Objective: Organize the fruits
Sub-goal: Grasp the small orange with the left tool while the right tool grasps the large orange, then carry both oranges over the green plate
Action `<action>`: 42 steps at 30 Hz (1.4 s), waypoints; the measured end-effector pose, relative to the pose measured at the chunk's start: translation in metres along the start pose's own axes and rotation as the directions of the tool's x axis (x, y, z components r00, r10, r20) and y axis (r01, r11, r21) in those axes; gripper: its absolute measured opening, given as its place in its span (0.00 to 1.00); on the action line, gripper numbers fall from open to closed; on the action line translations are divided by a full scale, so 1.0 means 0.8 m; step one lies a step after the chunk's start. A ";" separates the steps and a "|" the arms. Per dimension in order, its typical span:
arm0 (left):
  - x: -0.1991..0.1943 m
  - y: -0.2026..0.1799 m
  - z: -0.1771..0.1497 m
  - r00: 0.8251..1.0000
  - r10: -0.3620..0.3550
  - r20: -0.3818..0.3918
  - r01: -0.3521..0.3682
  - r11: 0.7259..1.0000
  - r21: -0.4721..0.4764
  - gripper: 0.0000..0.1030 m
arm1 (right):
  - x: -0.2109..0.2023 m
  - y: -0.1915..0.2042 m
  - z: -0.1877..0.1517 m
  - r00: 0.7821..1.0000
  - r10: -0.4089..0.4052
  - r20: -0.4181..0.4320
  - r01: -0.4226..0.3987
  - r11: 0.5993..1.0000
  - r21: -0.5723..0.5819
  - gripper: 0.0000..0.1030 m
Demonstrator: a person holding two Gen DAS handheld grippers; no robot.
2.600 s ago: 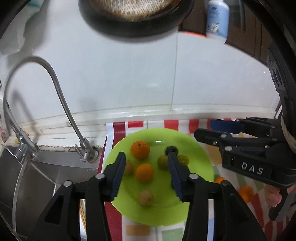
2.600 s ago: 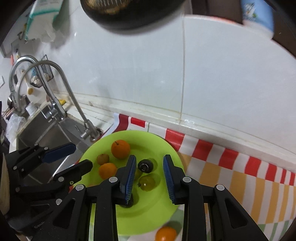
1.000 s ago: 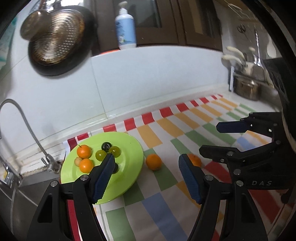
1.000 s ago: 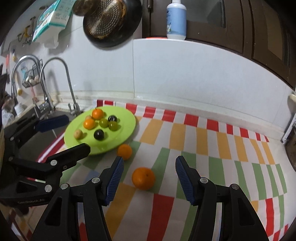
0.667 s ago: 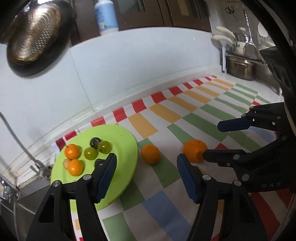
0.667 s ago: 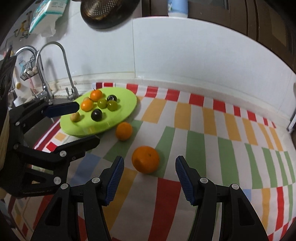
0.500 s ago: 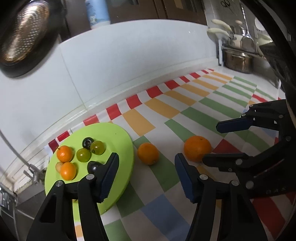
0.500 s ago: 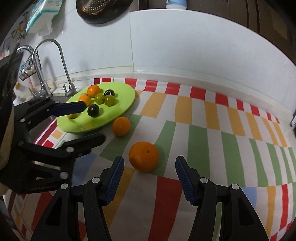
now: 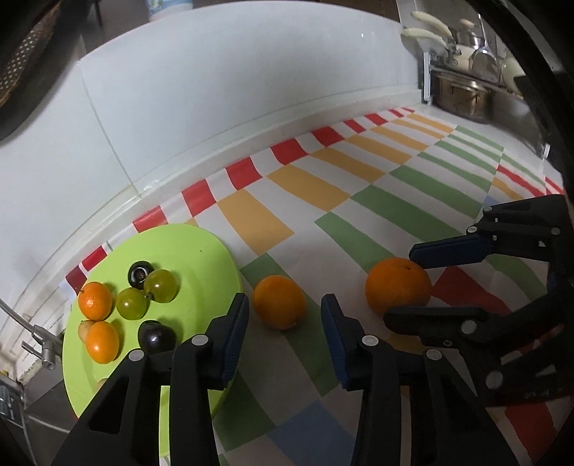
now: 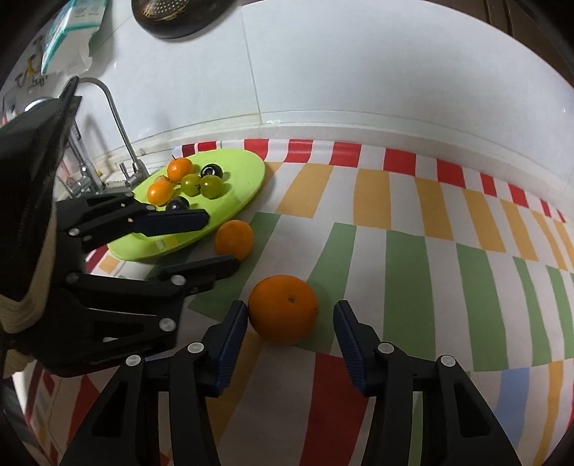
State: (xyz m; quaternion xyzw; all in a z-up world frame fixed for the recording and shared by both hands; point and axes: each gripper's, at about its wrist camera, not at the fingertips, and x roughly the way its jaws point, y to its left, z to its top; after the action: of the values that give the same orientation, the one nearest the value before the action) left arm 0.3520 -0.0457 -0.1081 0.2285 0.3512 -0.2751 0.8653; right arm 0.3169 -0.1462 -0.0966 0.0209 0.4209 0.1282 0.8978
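Note:
A green plate (image 9: 201, 251) (image 10: 247, 182) holds small oranges, green grapes and dark plums. Two oranges lie on the striped cloth beside it. My left gripper (image 9: 285, 315) is open, its jaws either side of the smaller orange (image 9: 279, 301) (image 10: 234, 238), just short of it. My right gripper (image 10: 290, 319) is open with the larger orange (image 10: 283, 308) (image 9: 397, 285) between its fingertips, not squeezed. The right gripper also shows in the left wrist view (image 9: 427, 283), and the left gripper in the right wrist view (image 10: 215, 240).
A sink with a curved tap (image 10: 118, 122) lies left of the plate. The white tiled wall (image 10: 358, 71) runs along the back. A steel pot and utensils (image 9: 462, 93) stand at the far right. A dark pan (image 10: 172, 14) hangs on the wall.
Both grippers have pulled back from the plate, turned right and come down to the cloth. The left one now frames the smaller orange, the right one the larger orange.

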 end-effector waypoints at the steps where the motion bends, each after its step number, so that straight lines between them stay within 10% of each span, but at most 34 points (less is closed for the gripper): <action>1: 0.001 -0.001 0.001 1.000 0.003 -0.002 -0.003 1.000 0.005 0.40 | 0.001 0.001 0.000 1.000 0.005 -0.003 -0.005 1.000 -0.005 0.46; 13: 0.009 -0.006 0.008 0.999 0.051 -0.018 -0.051 0.999 0.014 0.31 | -0.006 -0.017 0.008 0.999 -0.022 0.028 0.021 0.999 0.043 0.40; 42: -0.123 0.019 -0.017 0.990 0.114 0.083 -0.082 0.945 -0.317 0.31 | -0.068 0.021 0.027 0.989 0.038 0.140 -0.035 0.999 -0.021 0.40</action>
State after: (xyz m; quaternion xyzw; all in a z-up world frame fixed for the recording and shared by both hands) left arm 0.2957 0.0046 -0.0415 0.0913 0.3346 -0.1838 0.9197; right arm 0.2965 -0.1417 -0.0394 0.0291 0.3548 0.1466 0.9229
